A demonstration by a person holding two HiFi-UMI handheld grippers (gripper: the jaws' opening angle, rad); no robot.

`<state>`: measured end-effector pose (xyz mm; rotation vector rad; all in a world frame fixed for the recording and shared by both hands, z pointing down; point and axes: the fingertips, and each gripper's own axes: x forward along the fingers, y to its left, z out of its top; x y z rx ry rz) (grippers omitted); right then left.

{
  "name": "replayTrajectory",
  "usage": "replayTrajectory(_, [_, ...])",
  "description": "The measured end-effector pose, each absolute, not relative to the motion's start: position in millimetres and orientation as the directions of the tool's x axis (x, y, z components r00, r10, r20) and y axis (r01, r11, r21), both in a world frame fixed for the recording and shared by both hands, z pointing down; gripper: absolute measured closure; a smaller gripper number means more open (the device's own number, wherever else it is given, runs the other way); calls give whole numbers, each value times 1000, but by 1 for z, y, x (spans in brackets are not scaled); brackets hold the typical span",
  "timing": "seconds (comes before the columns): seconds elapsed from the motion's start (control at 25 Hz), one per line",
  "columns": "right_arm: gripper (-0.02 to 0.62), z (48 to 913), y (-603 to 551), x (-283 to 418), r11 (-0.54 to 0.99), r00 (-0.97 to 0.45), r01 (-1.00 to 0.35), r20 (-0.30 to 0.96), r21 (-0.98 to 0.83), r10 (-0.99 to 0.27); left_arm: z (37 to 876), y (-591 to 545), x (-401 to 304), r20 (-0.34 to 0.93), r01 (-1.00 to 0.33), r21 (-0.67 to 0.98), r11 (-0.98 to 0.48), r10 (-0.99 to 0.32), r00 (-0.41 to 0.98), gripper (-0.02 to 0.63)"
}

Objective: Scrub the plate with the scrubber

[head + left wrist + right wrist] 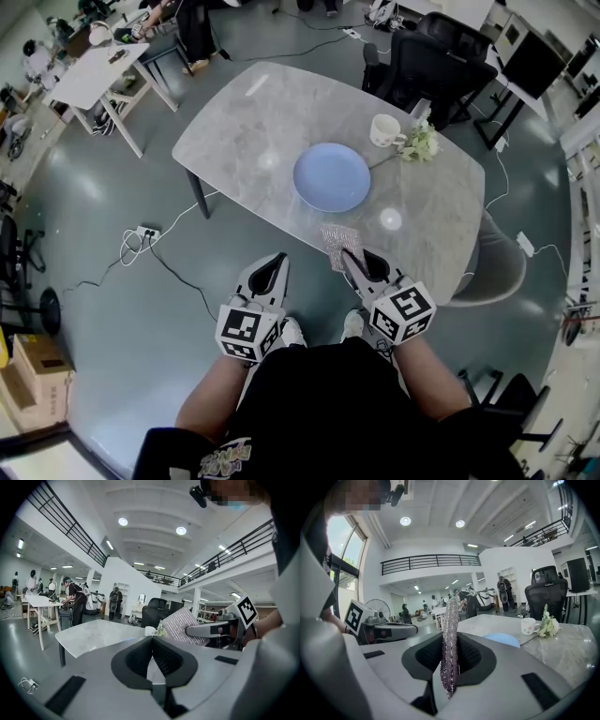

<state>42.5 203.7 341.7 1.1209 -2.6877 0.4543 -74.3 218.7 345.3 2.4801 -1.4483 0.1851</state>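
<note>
A light blue plate [332, 176] lies in the middle of the grey marble table [234, 131]; in the right gripper view the plate [502, 639] shows just past the jaws. My right gripper [348, 256] is shut on a silvery mesh scrubber [337, 243], held upright by its edge [450, 644] near the table's front edge, short of the plate. My left gripper [277, 264] hangs shut and empty off the table's front edge, left of the right one; its closed pads [152, 656] hold nothing, and the scrubber [183, 625] appears to its right.
A white mug [383, 130] and a small bunch of white flowers [419, 143] stand at the table's far right. A black office chair [427, 61] sits behind the table. A power strip with cables [142, 234] lies on the floor at left.
</note>
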Motion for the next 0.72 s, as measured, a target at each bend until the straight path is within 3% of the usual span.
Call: replayTrajectory(0.72, [522, 356, 195, 11, 592, -632, -775, 290, -221, -719, 371, 201, -110, 277, -832, 226, -507, -785, 554, 590])
